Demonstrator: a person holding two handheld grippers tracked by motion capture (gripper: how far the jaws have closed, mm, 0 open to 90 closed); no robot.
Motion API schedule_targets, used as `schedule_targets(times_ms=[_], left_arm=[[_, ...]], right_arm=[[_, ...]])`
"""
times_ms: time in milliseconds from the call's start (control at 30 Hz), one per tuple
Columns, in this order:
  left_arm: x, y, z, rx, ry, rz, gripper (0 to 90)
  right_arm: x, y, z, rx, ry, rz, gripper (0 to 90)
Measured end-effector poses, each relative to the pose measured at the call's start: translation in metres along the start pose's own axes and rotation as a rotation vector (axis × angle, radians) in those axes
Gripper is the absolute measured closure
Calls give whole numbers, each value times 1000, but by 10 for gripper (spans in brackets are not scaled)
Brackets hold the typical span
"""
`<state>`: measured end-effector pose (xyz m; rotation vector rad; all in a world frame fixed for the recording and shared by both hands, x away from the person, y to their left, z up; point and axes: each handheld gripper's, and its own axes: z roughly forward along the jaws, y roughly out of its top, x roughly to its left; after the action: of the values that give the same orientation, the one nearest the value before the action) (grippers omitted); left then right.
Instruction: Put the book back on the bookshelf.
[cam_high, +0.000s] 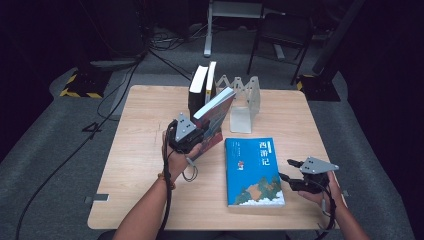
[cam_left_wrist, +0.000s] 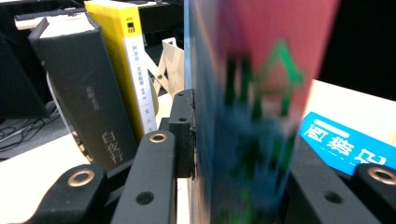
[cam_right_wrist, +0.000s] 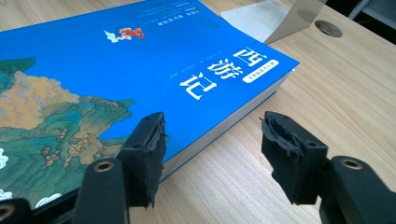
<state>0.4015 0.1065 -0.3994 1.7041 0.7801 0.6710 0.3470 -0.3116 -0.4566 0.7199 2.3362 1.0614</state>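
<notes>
High view: the left gripper (cam_high: 192, 134) pinches a red book (cam_high: 216, 111) and holds it tilted above the table (cam_high: 140, 150), just beside two upright books (cam_high: 202, 85) at the metal bookend (cam_high: 245, 100). The right gripper (cam_high: 292, 172) – jaws spread, nothing between them – rests at the right edge of the blue book (cam_high: 252, 172), which lies flat on the table.

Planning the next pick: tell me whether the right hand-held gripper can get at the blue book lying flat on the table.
Probably yes. The right hand-held gripper sits open at the blue book's edge, one jaw over the cover, one over bare table; nothing lies between.
</notes>
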Motion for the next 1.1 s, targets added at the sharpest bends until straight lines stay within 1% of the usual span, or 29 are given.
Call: schedule_targets(times_ms=[67,133,200,233,267,300,333,367,400,433,467,533,600,667,767,867,933,967,1033,1100], left_arm=[[2,-1,-3,3,3,-7,718],[5,-1,-5,5,-6,-22,719],[5,2,-4,13,-4,-2,719],[5,2,-4,13,-4,-2,715],[5,4,-4,2,-1,8,715],[5,9,-3,-13,-13,-5,703],[5,13,-3,-14,-13,-4,703],[5,13,-3,-14,-13,-4,707],[5,20,0,5,-9,14,710],[5,20,0,5,-9,14,711],[6,23,2,23,-8,25,711],[5,30,7,42,13,28,714],[5,31,9,44,20,24,722],[6,36,15,38,26,1,729],[8,45,23,34,33,-17,731],[5,57,33,24,63,-9,732],[5,65,39,10,76,-16,733],[4,68,42,10,85,-13,733],[4,74,49,6,104,-34,732],[5,78,56,9,132,-43,732]], right_arm=[[0,0,0,1,1,0,406],[1,0,1,1,2,2,406],[1,0,1,5,3,0,406],[1,0,1,5,3,0,406],[1,0,2,4,2,-2,406],[1,0,2,8,3,-2,404],[1,0,2,9,4,-2,404],[1,0,3,10,6,-1,404],[1,0,3,12,6,0,404],[1,0,3,12,6,0,404],[1,0,3,15,5,-3,404],[1,-1,3,15,8,1,404],[1,-1,3,16,7,0,405],[0,-1,3,16,8,-1,405],[0,-1,3,18,8,2,405],[0,-1,3,23,7,1,405],[-1,-2,2,22,7,3,405],[-2,-2,2,21,6,5,405],[-3,-3,1,20,3,7,405],[-3,-3,0,18,4,10,405]])
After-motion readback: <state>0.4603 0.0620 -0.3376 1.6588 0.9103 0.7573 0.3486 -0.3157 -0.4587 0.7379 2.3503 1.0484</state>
